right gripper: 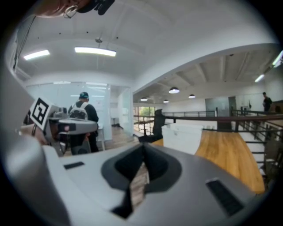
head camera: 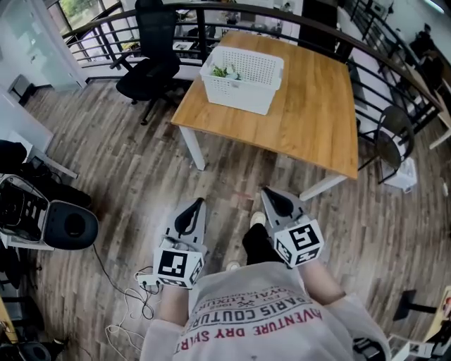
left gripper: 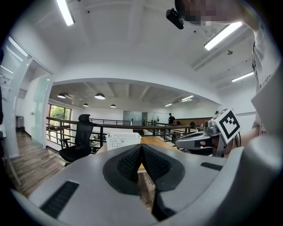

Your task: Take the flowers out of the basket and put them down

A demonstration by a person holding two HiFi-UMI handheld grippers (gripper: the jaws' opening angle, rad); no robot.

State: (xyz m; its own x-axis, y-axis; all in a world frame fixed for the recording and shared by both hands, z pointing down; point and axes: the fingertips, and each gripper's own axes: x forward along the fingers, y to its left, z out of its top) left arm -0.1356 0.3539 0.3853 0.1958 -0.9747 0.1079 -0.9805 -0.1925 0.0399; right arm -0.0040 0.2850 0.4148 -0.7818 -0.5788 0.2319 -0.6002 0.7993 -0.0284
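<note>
A white perforated basket point(head camera: 243, 79) stands on the far left part of a wooden table point(head camera: 310, 120); green flowers point(head camera: 225, 71) show inside at its left end. The basket point(left gripper: 124, 140) also appears in the left gripper view, and the basket point(right gripper: 183, 137) in the right gripper view, some way ahead. My left gripper point(head camera: 200, 202) and right gripper point(head camera: 265, 190) are held side by side over the floor, short of the table's near edge. Both are shut with nothing between the jaws. In each gripper view the pads meet at the tip.
A black office chair point(head camera: 149, 67) stands left of the table. A black railing point(head camera: 282, 14) runs behind it, another chair point(head camera: 390, 141) sits at the right. Grey equipment point(head camera: 49, 218) and cables point(head camera: 130, 296) lie on the wood floor at left. A person with a backpack point(right gripper: 83, 112) stands far off.
</note>
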